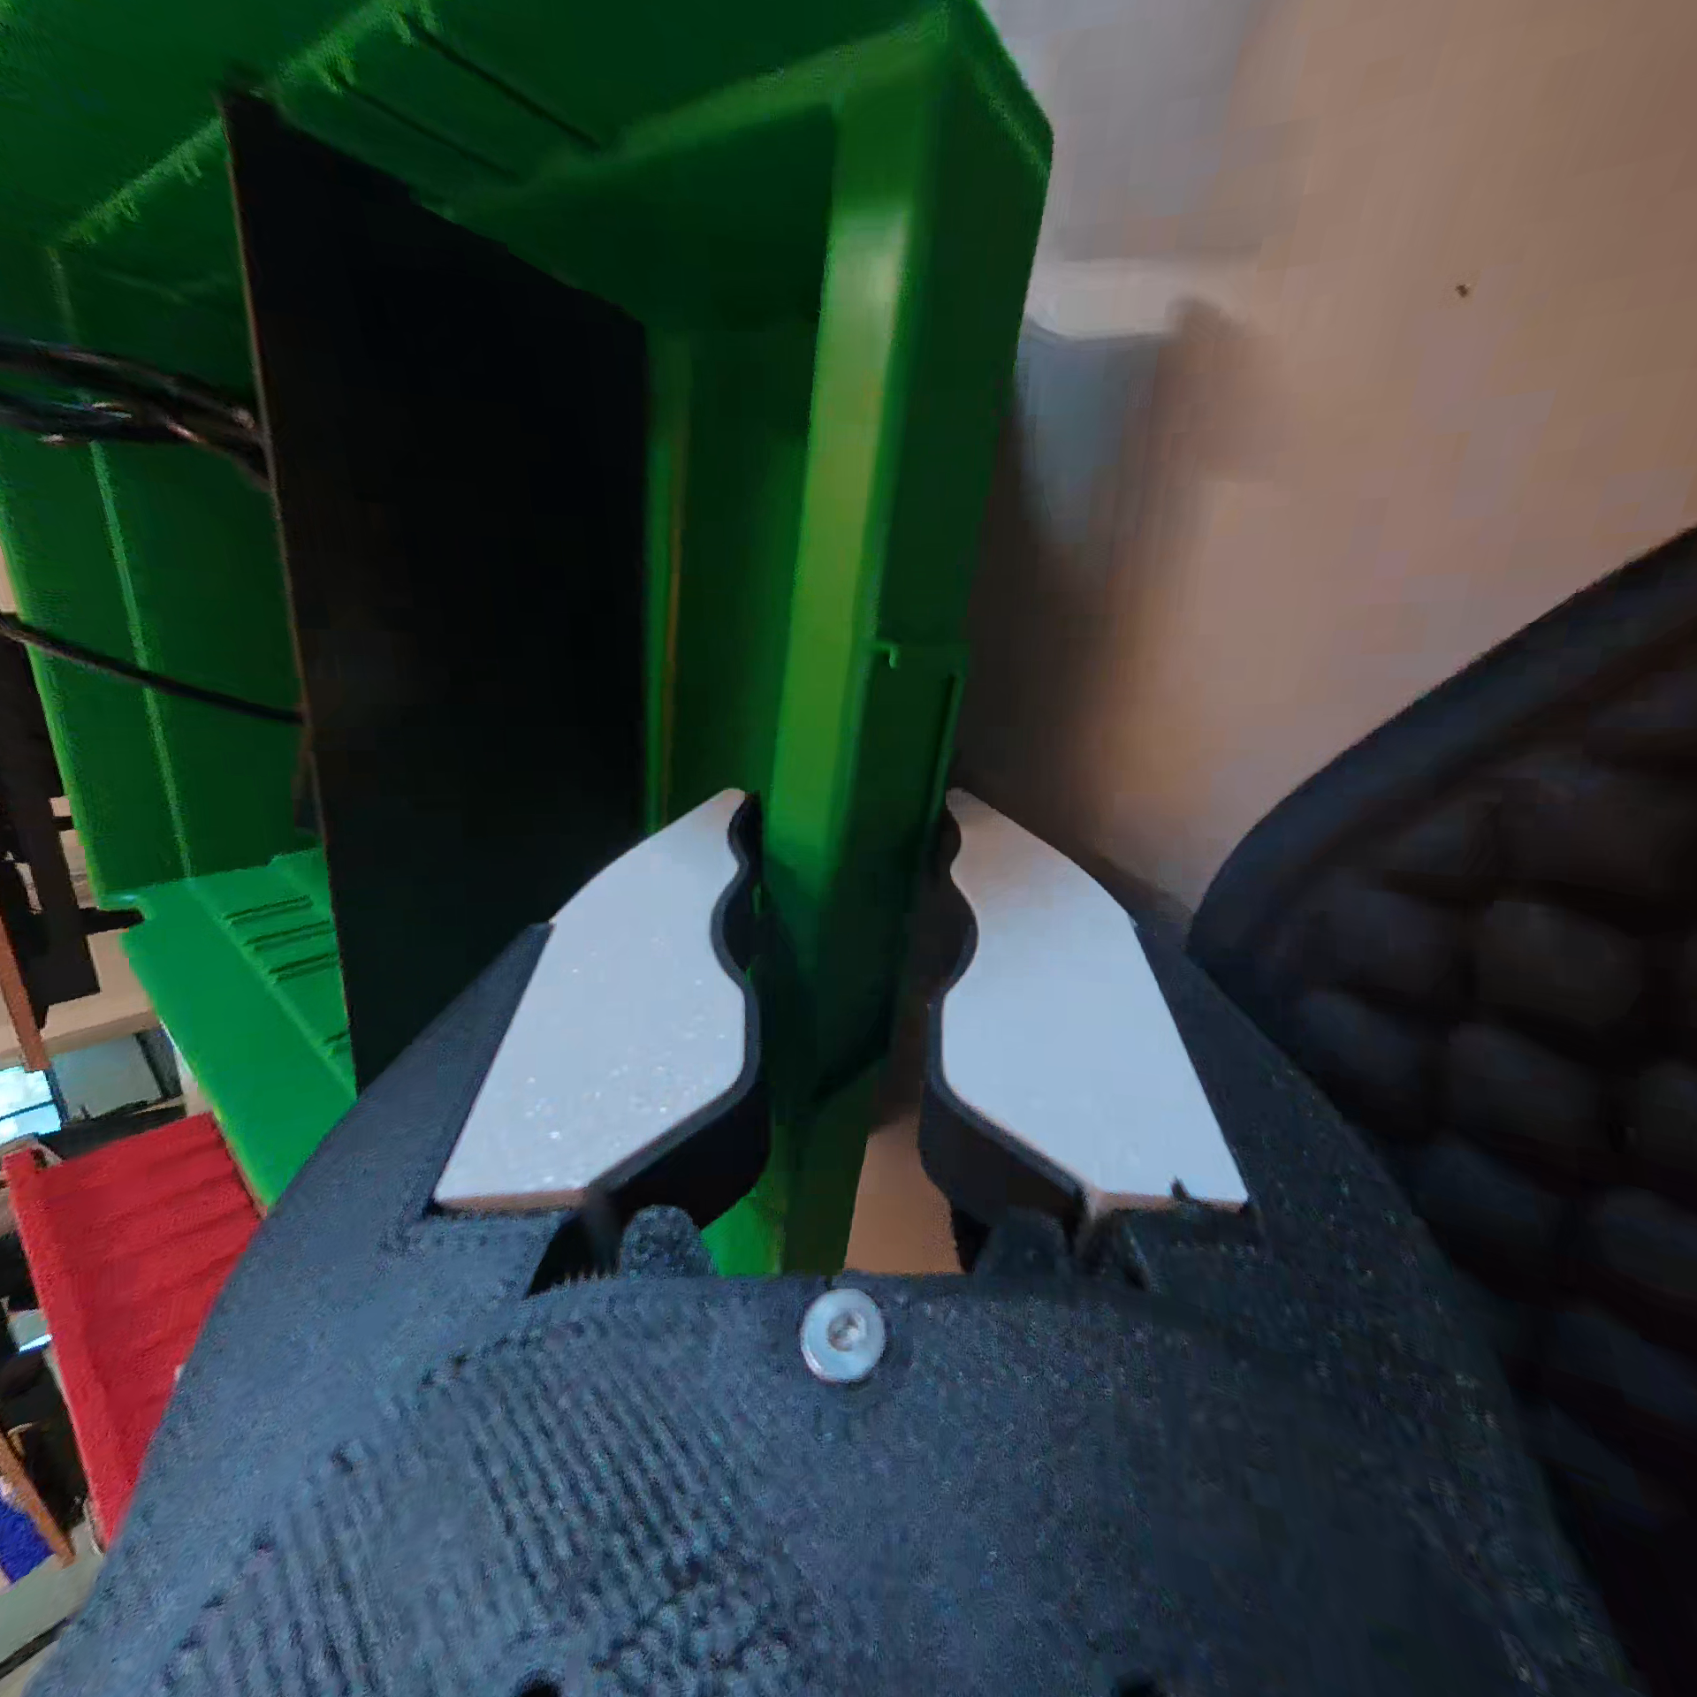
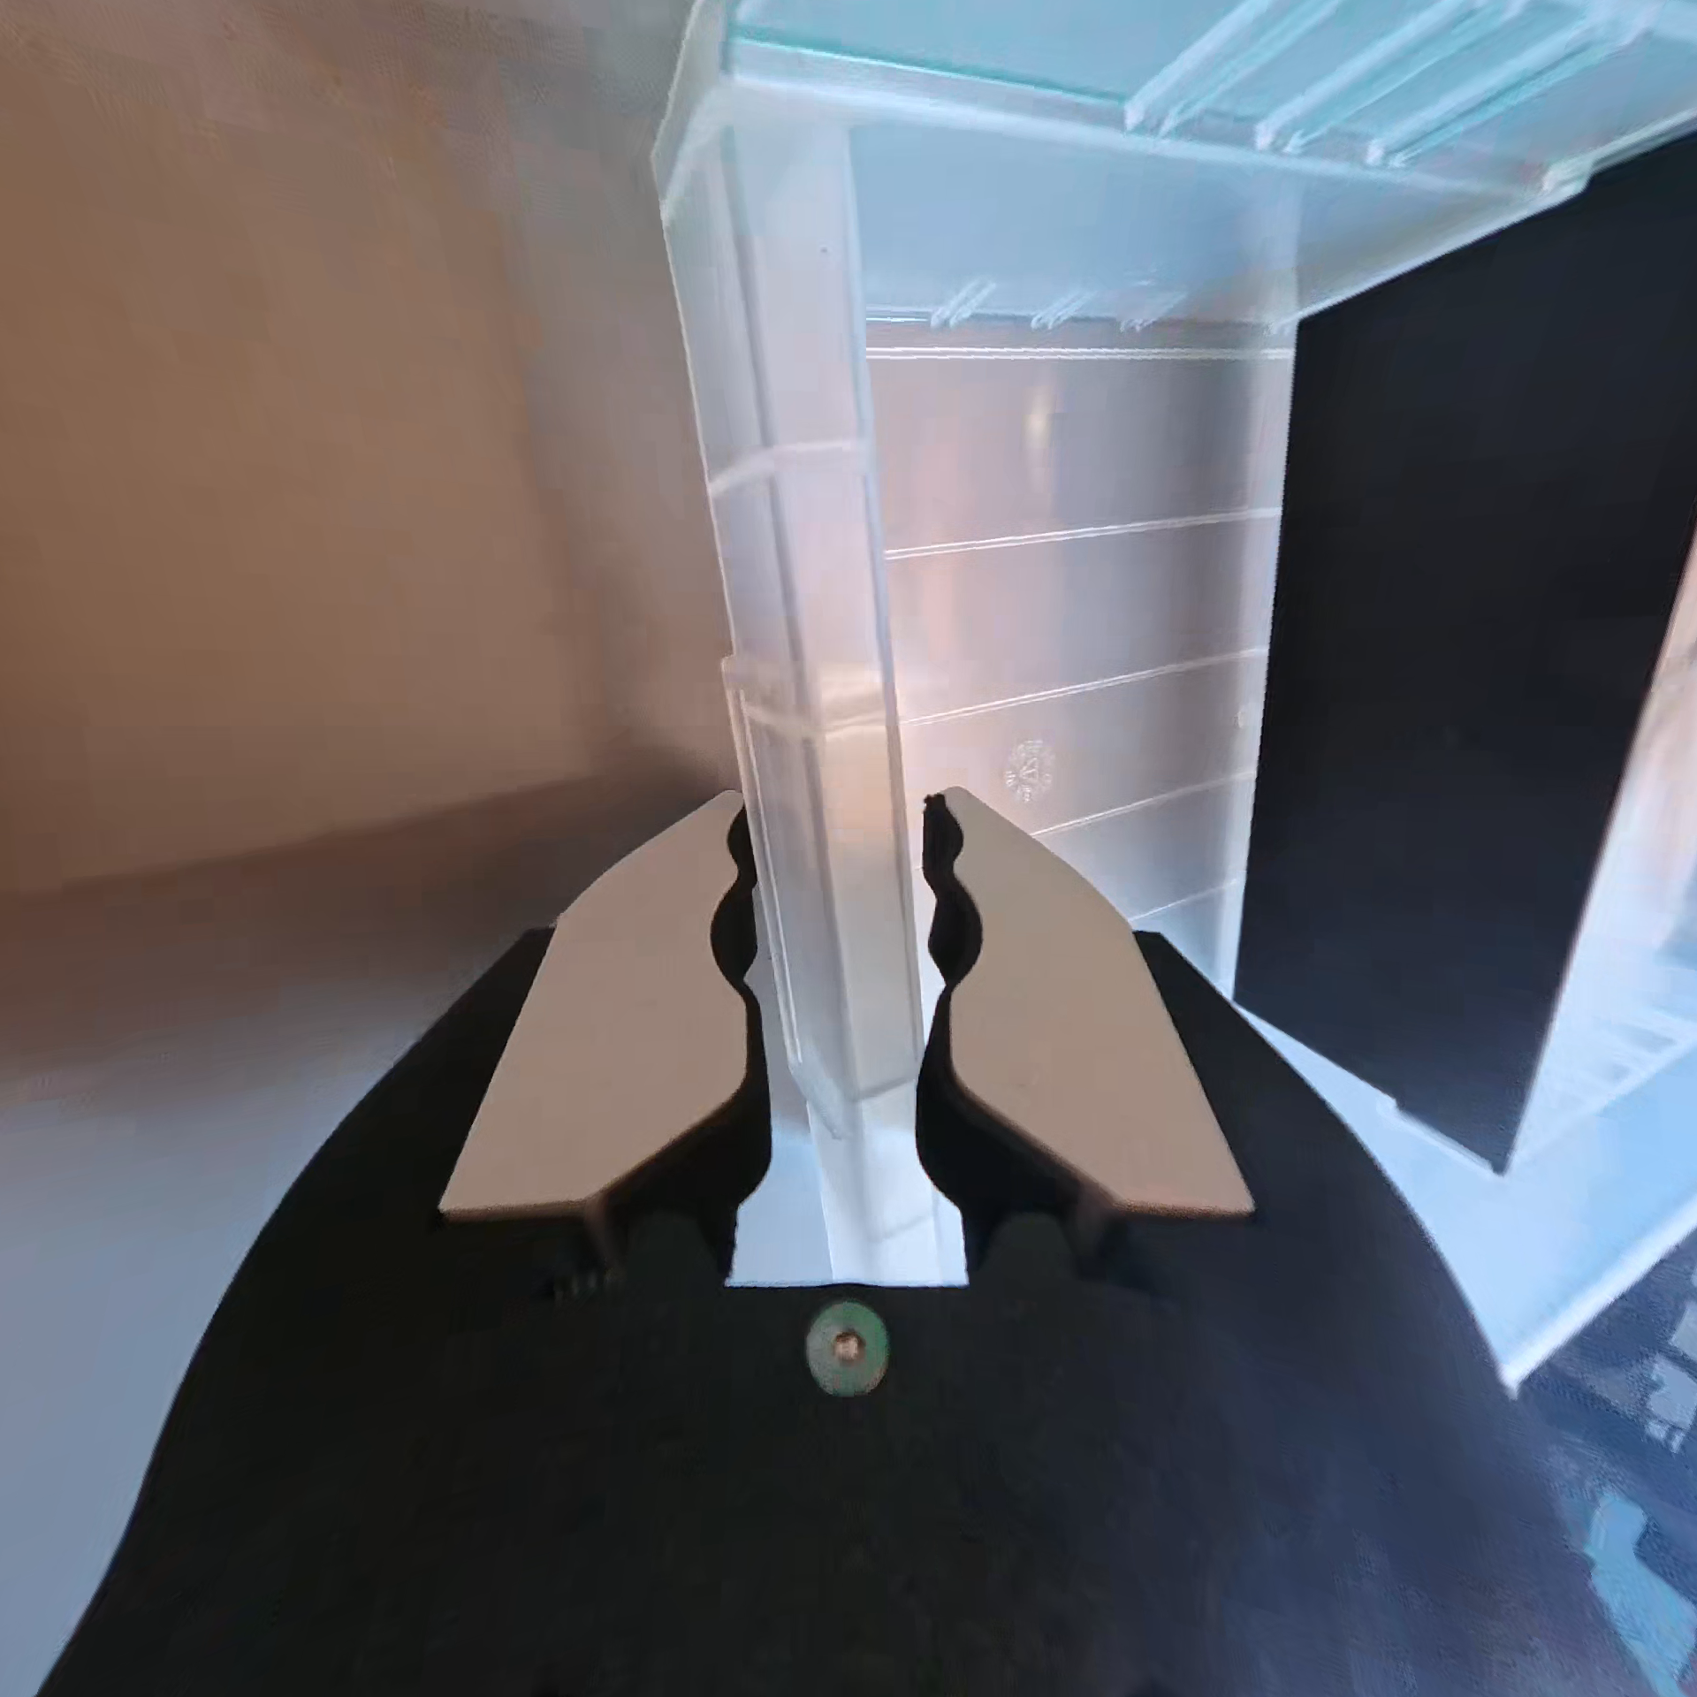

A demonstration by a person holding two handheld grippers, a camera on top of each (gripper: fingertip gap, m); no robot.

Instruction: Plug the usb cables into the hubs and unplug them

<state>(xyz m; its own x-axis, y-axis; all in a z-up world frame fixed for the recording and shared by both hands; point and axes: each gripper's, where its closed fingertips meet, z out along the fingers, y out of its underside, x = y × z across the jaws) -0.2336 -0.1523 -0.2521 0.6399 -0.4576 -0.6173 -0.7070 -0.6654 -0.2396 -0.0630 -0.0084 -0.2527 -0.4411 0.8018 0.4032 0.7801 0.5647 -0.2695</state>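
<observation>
While clamping bin walls, both grippers holding bins; cables seen only at left frame edge.

Left gripper (image 1: 849,808) pinching narrow on rim wall of green bin (image 1: 514,303), black panel (image 1: 459,551) lining it, black cables (image 1: 129,413) entering from left, black mesh pad (image 1: 1488,1010) lying right. Right gripper (image 2: 840,808) gripping wall of clear bin (image 2: 1056,551), dark panel (image 2: 1469,689) standing inside. Hubs not showing.
</observation>
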